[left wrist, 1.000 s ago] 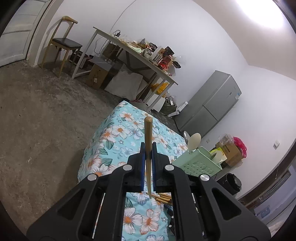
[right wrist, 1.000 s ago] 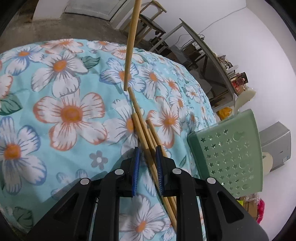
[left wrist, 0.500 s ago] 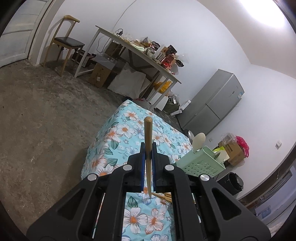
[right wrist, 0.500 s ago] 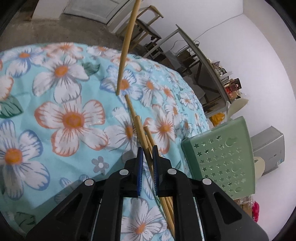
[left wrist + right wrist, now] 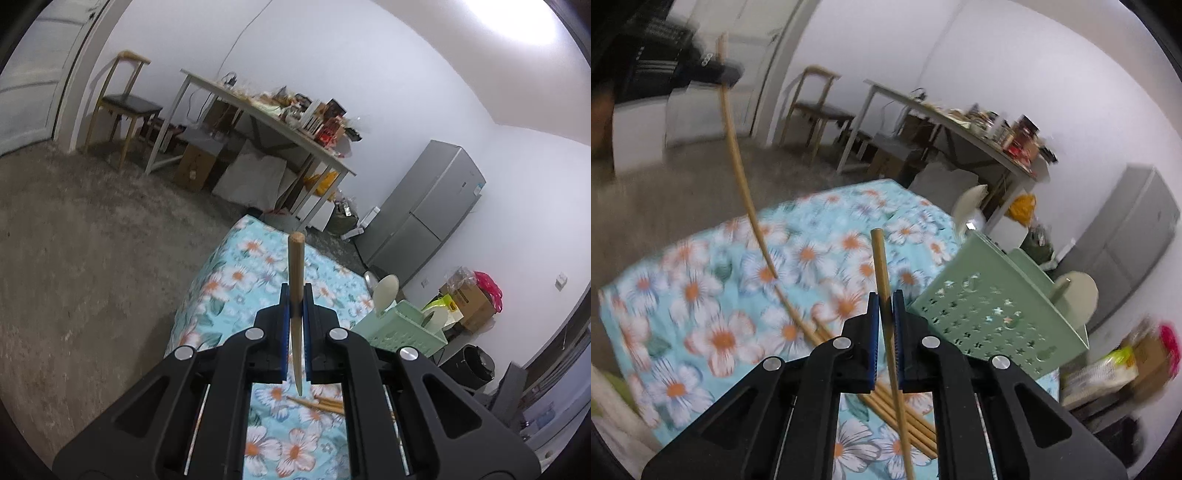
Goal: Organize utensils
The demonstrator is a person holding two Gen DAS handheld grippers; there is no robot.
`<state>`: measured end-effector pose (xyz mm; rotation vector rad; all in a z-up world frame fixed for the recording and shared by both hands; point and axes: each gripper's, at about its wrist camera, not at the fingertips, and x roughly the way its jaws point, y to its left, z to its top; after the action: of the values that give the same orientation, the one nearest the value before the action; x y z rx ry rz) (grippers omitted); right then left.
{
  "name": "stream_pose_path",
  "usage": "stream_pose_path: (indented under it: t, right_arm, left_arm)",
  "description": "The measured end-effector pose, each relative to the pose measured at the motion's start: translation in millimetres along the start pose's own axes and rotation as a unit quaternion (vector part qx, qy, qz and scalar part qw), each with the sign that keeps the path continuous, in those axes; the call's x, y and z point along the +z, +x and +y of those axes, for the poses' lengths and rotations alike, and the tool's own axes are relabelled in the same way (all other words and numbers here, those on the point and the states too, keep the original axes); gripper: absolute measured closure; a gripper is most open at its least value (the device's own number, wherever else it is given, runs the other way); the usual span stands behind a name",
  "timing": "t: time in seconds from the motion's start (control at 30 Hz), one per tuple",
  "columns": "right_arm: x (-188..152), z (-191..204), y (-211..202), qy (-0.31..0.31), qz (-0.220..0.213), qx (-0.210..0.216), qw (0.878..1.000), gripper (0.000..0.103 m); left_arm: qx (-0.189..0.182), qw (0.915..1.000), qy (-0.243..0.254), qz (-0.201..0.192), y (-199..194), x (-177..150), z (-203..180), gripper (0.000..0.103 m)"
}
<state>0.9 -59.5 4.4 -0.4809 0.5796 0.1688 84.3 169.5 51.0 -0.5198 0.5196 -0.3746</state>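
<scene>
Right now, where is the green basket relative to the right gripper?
In the right wrist view the green basket sits on the floral cloth, just right of the right gripper, which is shut on a chopstick.

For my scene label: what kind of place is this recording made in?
Probably a lived-in room of a home: a grey fridge by the wall, a cluttered table with a chair, and a floral cloth over the work surface.

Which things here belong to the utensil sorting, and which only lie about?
Belong: chopstick in left hand-held gripper; chopstick in right hand-held gripper; loose chopsticks; green basket.
Lying about: chair, cluttered table, fridge.
</scene>
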Motion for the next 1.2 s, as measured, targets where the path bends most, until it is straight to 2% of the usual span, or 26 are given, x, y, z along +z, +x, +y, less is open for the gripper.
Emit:
stream_pose_path:
  t: [0.23, 0.5, 0.6, 0.83, 1.03, 1.2]
  right_arm:
    - [3, -63, -29, 0.122, -0.037, 0.026, 0.991, 0.097]
    - [-11, -109, -49, 0.212, -0.068, 0.039, 0.974, 0.097]
    - [-15, -126, -60, 0.244, -0.086, 0.035, 0.965, 0.097]
    - [-25, -160, -75, 0.287, -0.124, 0.021, 0.950, 0.097]
    - [-38, -183, -72, 0.310, -0.129, 0.017, 0.942, 0.096]
    - [-43, -194, -68, 0.319, -0.125, 0.013, 0.939, 0.096]
  left_arm:
    - [-0.024, 0.9988, 0.037, -0.022, -1, 17, -41, 0.098]
    - [-0.092, 0.9928, 0.067, -0.037, 12, 44, -99, 0.098]
    - [-0.124, 0.9886, 0.076, -0.039, 27, 58, -123, 0.098]
    - [-0.163, 0.9806, 0.104, -0.033, 80, 72, -177, 0.098]
    - [-0.148, 0.9789, 0.140, 0.015, 147, 48, -210, 0.098]
    - [-0.119, 0.9773, 0.171, 0.040, 179, 26, -217, 0.098]
